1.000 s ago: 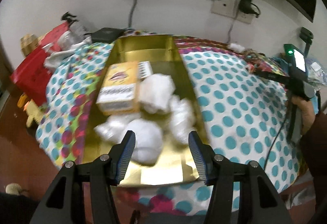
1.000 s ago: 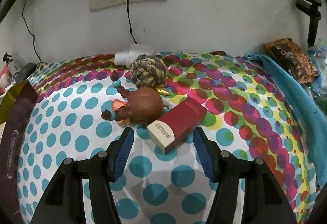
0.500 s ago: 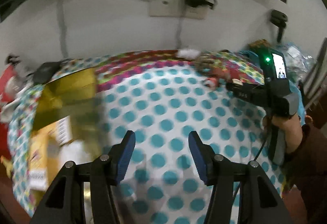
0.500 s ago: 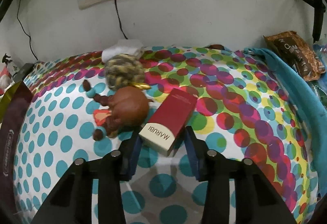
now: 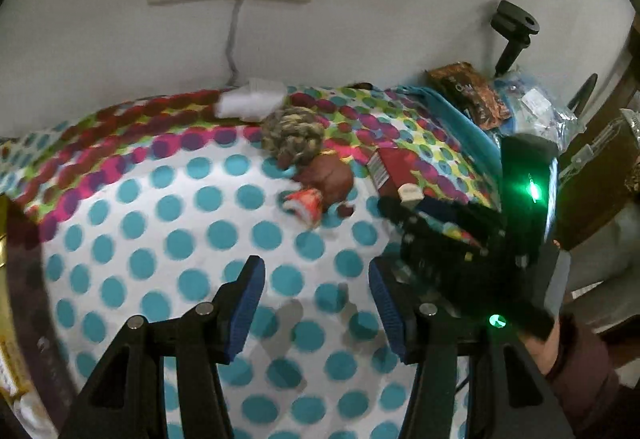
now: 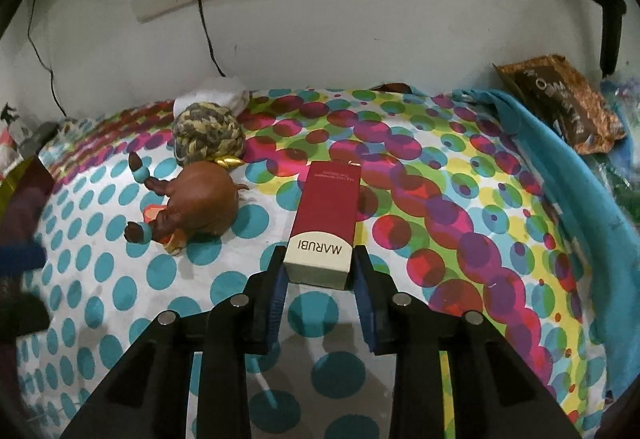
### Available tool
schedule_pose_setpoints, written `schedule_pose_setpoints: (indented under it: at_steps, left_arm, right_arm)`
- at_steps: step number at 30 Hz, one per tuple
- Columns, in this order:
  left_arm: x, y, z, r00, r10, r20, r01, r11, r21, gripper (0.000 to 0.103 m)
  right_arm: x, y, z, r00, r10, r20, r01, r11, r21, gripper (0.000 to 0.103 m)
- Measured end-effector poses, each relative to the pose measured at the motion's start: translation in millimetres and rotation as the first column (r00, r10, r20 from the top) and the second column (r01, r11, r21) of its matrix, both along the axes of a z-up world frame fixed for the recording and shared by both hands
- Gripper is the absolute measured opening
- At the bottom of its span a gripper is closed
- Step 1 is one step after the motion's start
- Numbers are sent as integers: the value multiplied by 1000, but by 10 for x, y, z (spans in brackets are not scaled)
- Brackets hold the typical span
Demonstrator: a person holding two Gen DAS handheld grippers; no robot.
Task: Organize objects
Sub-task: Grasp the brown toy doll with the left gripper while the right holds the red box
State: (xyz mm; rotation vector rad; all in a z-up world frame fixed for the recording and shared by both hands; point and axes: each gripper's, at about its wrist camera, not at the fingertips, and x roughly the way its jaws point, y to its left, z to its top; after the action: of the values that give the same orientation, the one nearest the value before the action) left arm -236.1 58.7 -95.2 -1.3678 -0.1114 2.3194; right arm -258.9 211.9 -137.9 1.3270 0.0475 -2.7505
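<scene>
Right wrist: right gripper fingers pinching red box. Left gripper fingers spread, empty, over dotted cloth.

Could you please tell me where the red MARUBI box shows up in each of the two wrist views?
Left wrist view: the red MARUBI box lies right of centre, at the right gripper.
Right wrist view: the box sits at centre, clamped at its near end.
Shared landmark: the brown toy just left of the box.
</scene>
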Motion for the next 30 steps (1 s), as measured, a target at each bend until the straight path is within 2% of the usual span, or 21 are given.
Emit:
schedule_pose_setpoints:
  at_steps: [6, 8, 12, 15, 21, 25, 30]
  left_arm:
    - [-280, 133, -50, 999, 32, 32, -33, 998, 47, 55]
    - [-411, 184, -92, 997, 23, 73, -29, 997, 72, 55]
    - [-582, 258, -181, 991, 22, 135, -29, 998, 48, 56]
    - [-701, 252, -215, 983, 77, 165, -86, 995, 48, 56]
    - [-842, 283, -264, 978, 110, 178, -117, 993, 31, 62]
    - [-933, 309, -359, 967, 130, 217, -138, 990, 18, 63]
    - [-961, 346, -411, 963, 158, 220, -165, 986, 10, 65]
  right_arm:
    - [-5, 21, 11, 1000, 0, 0, 0, 1000, -24, 30]
    - [-8, 13, 14, 1000, 0, 1, 0, 1000, -20, 30]
    - [-4, 26, 16, 1000, 0, 1, 0, 1000, -22, 30]
    - [-6, 31, 17, 1000, 0, 1, 0, 1000, -27, 30]
    - [-3, 36, 13, 1000, 0, 1, 0, 999, -33, 30]
    - [1, 31, 10, 1000, 2, 1, -2, 999, -33, 30]
    - [-3, 38, 3, 1000, 1, 1, -1, 999, -36, 31]
